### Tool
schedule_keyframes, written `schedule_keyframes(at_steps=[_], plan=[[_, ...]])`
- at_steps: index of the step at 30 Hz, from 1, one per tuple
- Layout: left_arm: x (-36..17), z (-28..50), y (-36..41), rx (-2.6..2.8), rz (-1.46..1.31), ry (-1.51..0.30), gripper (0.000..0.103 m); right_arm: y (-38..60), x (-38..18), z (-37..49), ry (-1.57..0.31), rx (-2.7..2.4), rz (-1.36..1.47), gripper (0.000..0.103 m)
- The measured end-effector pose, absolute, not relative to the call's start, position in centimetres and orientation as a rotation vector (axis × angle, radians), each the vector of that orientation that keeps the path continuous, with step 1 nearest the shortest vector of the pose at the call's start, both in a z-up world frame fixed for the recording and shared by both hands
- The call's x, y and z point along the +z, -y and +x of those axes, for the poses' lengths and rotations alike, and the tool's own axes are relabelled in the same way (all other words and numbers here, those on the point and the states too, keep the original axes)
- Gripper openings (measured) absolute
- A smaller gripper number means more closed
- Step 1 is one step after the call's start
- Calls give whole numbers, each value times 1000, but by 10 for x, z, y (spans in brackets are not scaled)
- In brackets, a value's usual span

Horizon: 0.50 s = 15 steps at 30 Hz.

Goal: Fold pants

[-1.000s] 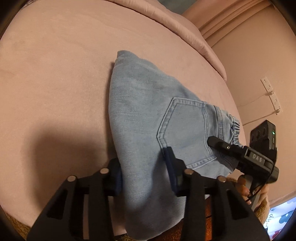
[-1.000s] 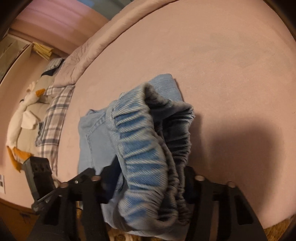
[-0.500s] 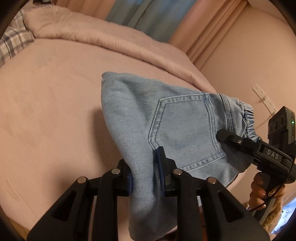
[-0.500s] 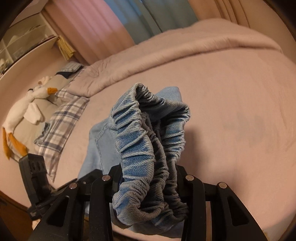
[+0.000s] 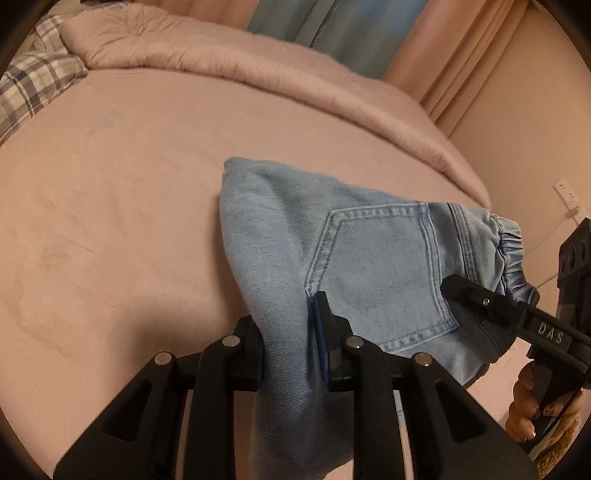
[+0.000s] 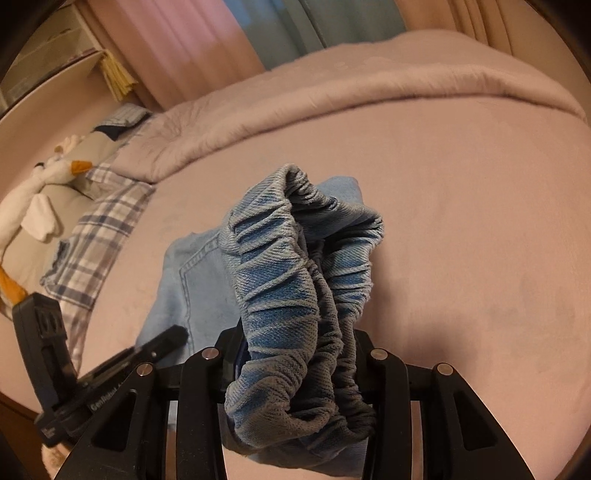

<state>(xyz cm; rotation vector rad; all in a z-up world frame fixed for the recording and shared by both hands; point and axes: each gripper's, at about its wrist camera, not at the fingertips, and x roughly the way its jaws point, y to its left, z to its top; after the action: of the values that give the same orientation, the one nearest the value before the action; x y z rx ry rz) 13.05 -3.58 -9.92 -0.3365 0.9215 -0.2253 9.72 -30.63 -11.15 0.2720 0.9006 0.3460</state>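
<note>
Left wrist view: left gripper, black with blue pads, jaws clamped on a fold of the light-blue denim pants at 6 o'clock. Pants are folded into a compact bundle, lifted off the pink bed cover, hanging from the jaws and running out toward 3 o'clock. Stitched back pocket faces the camera. Gathered elastic waistband sits at 3 o'clock. Right gripper comes in from 4 o'clock, one black finger lying against the waistband end; the other finger is hidden behind the cloth. Bare hand holds its handle at 4 o'clock. Rolled pink duvet runs across 12 o'clock, plaid pillow at 10 o'clock, teal and pink curtains at 1 o'clock, wall socket at 3 o'clock.

Right wrist view: right gripper jaws closed on the bunched elastic waistband, centre frame, ruffles spilling out over and below the fingers. Rest of the pants trails toward 9 o'clock, above the bed cover. Left gripper at 8 o'clock, one finger tip against the denim; grip not readable from here. White plush goose with orange beak at 9 o'clock, plaid pillow beside it, duvet at 12 o'clock.
</note>
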Motion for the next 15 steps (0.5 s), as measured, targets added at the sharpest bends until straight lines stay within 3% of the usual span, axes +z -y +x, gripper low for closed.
schedule_keyframes(at_steps=[11, 15], plan=[[-125, 126, 30, -174, -430, -984, 36, 320, -153, 108, -1041, 273, 333, 48], [-113, 109, 25, -152, -444, -965, 57, 321, -151, 101, -1027, 265, 315, 49]])
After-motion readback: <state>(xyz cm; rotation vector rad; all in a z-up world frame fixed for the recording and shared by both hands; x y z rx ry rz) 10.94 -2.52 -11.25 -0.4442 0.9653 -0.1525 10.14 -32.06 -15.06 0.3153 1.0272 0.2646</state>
